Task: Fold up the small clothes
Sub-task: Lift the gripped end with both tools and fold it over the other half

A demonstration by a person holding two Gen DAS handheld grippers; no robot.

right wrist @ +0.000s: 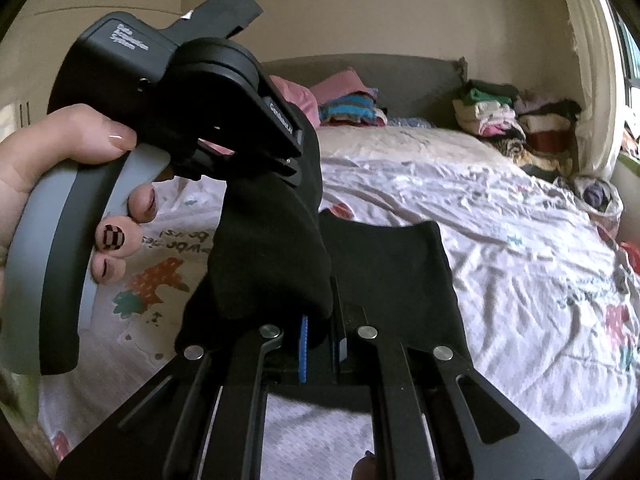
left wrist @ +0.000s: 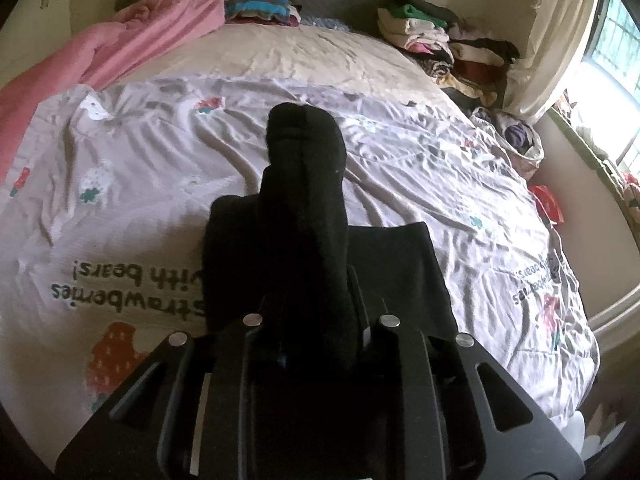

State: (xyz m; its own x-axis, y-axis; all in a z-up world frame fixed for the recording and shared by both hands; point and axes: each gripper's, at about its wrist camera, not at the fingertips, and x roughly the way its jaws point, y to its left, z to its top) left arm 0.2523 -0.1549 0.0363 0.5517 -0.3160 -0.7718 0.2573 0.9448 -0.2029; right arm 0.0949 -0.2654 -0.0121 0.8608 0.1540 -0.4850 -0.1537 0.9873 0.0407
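Note:
A small black garment (left wrist: 304, 200) rises in a bunched fold out of my left gripper (left wrist: 316, 320), which is shut on it; the cloth hides the fingertips. A flat black panel (left wrist: 404, 276) of the same dark cloth spreads to the right just above the bed. In the right wrist view a hand (right wrist: 60, 160) holds the left gripper (right wrist: 292, 162), and the black garment (right wrist: 264, 248) hangs from its jaws. The lower end of the cloth runs between the fingers of my right gripper (right wrist: 320, 328), which is shut on it beside a blue pad (right wrist: 303, 344).
Below lies a bed with a wrinkled strawberry-print quilt (left wrist: 160, 200). A pink blanket (left wrist: 120, 40) and folded piles (left wrist: 260, 4) sit by the headboard. More stacked clothes (left wrist: 440, 44) and a bag of laundry (left wrist: 520, 140) line the right edge under a curtain (left wrist: 560, 20).

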